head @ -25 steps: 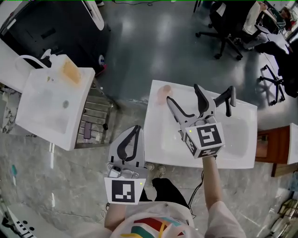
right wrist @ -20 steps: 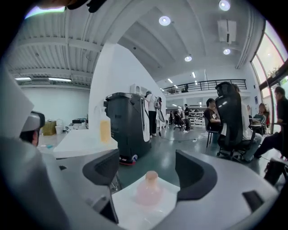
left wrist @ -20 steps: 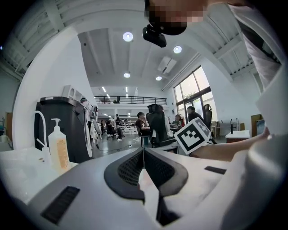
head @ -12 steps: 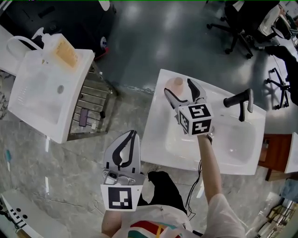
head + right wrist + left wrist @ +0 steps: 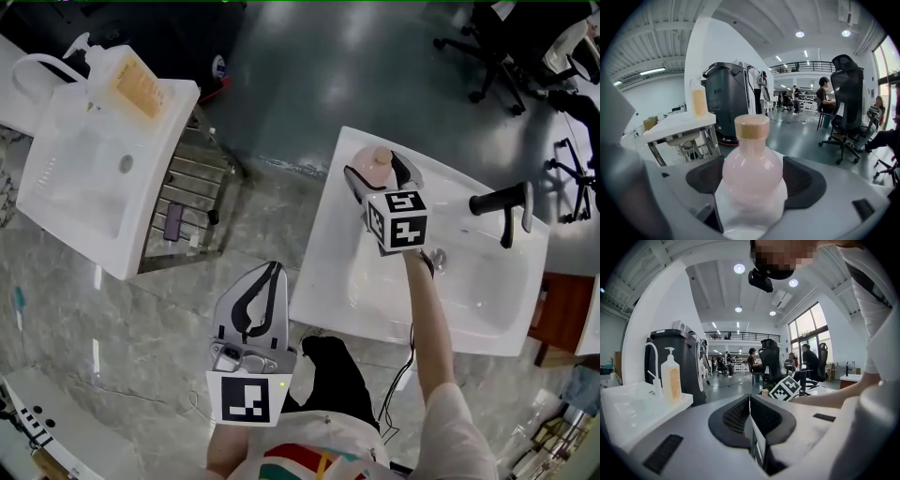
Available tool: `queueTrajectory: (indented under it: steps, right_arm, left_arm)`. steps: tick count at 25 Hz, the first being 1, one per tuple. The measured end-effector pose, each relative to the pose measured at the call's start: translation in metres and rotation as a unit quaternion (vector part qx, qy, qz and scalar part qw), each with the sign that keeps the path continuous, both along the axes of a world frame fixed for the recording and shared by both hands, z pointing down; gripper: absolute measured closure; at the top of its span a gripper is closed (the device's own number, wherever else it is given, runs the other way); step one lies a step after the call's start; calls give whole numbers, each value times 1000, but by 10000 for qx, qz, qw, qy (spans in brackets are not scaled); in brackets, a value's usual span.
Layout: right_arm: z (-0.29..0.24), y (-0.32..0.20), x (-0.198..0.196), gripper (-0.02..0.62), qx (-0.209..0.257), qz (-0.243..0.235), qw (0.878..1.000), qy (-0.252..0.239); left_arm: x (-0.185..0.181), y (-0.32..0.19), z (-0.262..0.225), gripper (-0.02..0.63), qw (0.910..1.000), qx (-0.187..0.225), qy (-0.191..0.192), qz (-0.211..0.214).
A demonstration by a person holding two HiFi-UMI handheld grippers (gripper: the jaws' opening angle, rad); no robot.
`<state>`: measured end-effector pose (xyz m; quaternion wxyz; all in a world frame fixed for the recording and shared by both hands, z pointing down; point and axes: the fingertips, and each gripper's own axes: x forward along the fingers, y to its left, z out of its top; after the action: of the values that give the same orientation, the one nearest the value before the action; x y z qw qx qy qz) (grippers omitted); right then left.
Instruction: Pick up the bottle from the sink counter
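In the right gripper view we see the bottle (image 5: 752, 171) upright between our right gripper's (image 5: 378, 174) spread jaws. The head view adds that it stands at the sink counter's (image 5: 323, 274) far corner, near two edges. Our left gripper (image 5: 750, 401), closed and empty, hangs off the counter.

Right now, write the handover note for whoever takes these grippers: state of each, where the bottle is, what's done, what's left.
Left gripper: jaws together, empty, held low beside the sink counter.
Right gripper: jaws apart, astride the pink bottle, not clamped on it.
Bottle: upright on the counter's far left corner, wooden cap on.
Done: approach and alignment.
Left: close on the bottle and lift it off.
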<state>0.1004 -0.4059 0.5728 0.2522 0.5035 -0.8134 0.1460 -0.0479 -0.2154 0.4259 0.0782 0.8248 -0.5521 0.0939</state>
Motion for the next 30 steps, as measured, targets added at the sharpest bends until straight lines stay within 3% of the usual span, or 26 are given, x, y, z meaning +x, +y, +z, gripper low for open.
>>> queueTrajectory:
  steps: [21, 30]
  right_arm:
    - [11, -3, 0, 212, -36, 27, 10000, 62]
    - [-1, 2, -1, 212, -91, 79, 9998, 152]
  left_arm:
    - [5, -2, 13, 588, 9996, -175, 38, 206]
    - [0, -3, -3, 588, 9998, 0, 44, 205]
